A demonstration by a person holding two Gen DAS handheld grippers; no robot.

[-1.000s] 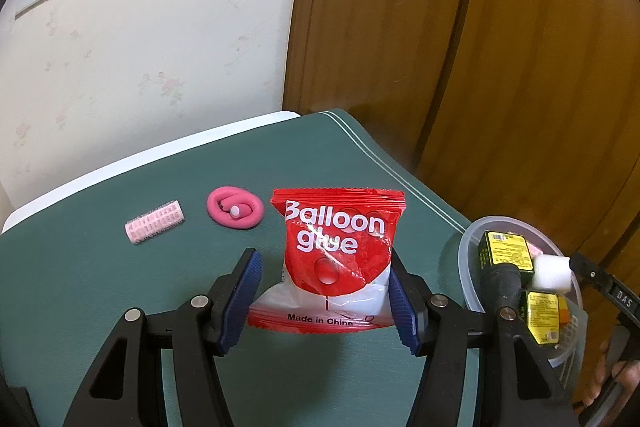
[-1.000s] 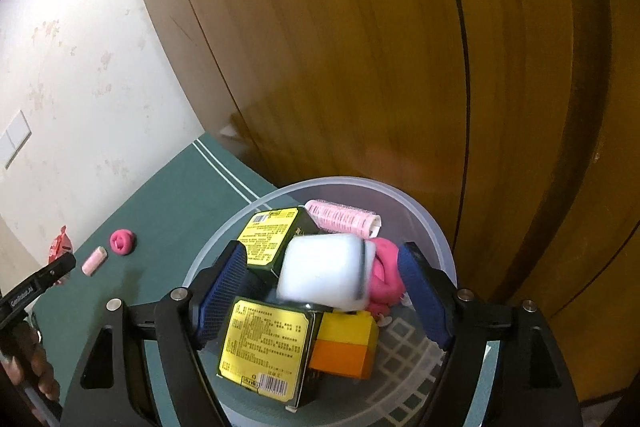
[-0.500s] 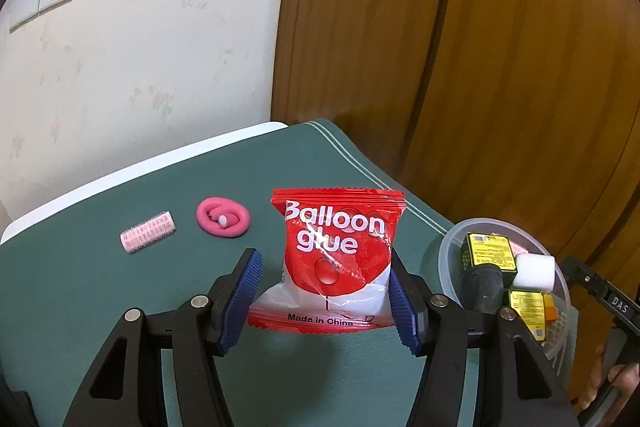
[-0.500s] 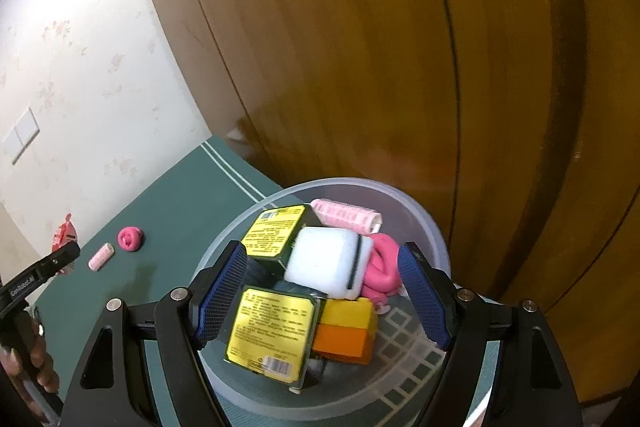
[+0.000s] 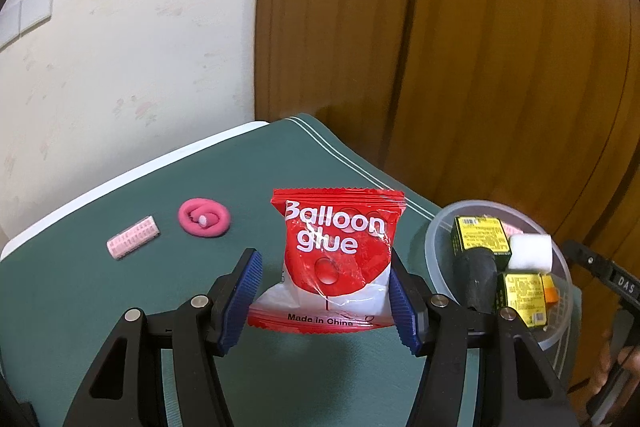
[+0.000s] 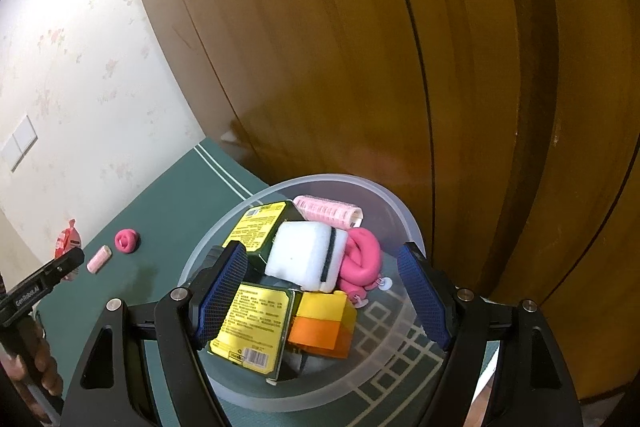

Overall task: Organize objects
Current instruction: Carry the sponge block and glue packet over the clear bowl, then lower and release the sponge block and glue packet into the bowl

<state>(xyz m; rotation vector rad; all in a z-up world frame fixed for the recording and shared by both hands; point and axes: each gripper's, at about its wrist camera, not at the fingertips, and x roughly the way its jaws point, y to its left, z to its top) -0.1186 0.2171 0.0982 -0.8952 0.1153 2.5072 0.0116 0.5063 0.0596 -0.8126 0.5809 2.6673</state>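
Observation:
My left gripper point(image 5: 322, 299) is shut on a red "Balloon glue" packet point(image 5: 338, 259) and holds it upright above the green table point(image 5: 100, 307). To its right stands a clear plastic bowl point(image 5: 438, 231). In the right wrist view, my right gripper point(image 6: 324, 291) hangs open over that bowl point(image 6: 384, 195). Nothing is pressed between its pads. In the bowl lie a white sponge point(image 6: 304, 255), two yellow-labelled boxes point(image 6: 256, 323), a yellow-orange block point(image 6: 324, 323), a pink roller point(image 6: 328, 213) and a pink coil point(image 6: 362, 259).
A pink hair roller point(image 5: 133, 243) and a pink coiled band point(image 5: 204, 223) lie on the table's far left part. A wooden panel wall point(image 5: 480, 67) rises just behind the bowl and the table's edge. A papered wall point(image 5: 120, 47) stands behind the table on the left.
The left gripper has shifted with the packet still in it, bringing the bowl further into its view. In the right view the bowl's contents look slightly farther; the sponge lies in the bowl.

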